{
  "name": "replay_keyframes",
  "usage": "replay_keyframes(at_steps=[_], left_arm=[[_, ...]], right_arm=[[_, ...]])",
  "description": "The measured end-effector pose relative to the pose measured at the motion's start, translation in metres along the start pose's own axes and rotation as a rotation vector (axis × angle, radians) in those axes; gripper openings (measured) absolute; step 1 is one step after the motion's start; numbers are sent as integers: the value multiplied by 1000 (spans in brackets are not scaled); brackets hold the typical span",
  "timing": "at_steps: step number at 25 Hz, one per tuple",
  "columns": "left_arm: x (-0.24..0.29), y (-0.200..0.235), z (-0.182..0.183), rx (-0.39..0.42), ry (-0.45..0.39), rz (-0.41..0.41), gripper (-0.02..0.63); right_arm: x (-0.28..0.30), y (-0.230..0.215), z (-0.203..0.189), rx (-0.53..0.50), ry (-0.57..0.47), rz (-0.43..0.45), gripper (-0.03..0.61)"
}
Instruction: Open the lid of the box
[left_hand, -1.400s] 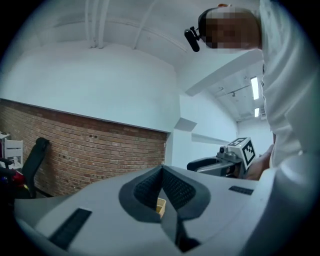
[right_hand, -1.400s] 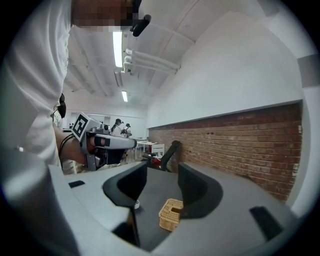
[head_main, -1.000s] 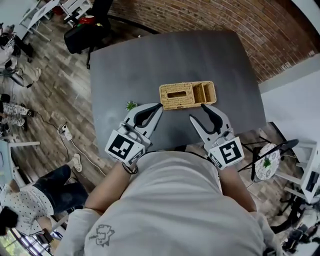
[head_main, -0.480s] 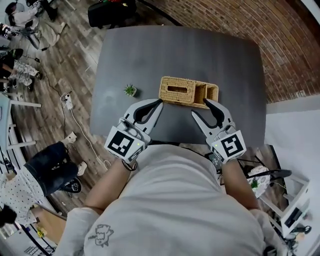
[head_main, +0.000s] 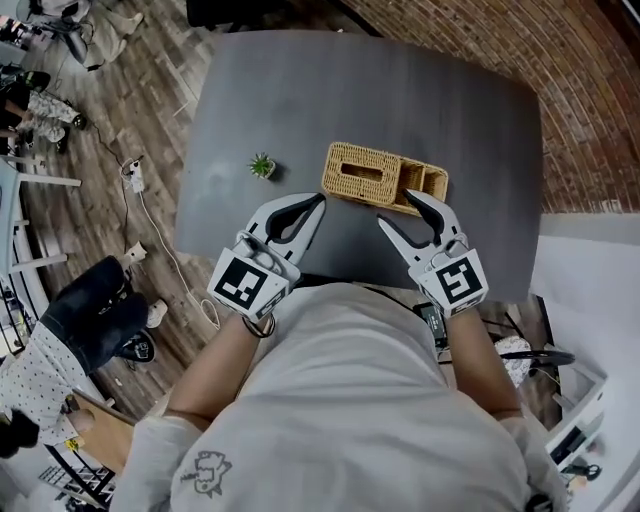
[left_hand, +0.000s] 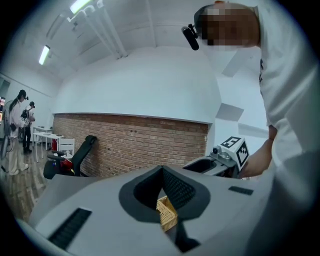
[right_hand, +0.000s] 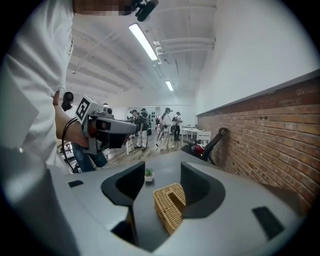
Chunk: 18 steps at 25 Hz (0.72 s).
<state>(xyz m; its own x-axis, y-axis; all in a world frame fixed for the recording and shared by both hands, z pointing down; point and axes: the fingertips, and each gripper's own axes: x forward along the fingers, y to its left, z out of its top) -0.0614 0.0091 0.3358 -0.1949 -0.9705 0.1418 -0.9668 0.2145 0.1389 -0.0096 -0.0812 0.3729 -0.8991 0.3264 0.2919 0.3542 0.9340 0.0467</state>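
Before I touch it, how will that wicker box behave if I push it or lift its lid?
Probably light for its size: the wicker box is thin open weave, so a nudge would likely slide it on the smooth table. It sits low and flat, unlikely to tip. The slotted lid looks fairly stiff but may flex slightly.

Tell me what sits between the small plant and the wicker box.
Nothing: in the head view only bare grey table separates the plant from the box.
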Motion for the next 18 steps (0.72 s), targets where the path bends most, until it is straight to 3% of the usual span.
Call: replay_keyframes(at_steps=[18], left_arm=[[35,53,-75,-73,124,-23,11]], right_arm=[[82,1,-103,15,284,167,273]])
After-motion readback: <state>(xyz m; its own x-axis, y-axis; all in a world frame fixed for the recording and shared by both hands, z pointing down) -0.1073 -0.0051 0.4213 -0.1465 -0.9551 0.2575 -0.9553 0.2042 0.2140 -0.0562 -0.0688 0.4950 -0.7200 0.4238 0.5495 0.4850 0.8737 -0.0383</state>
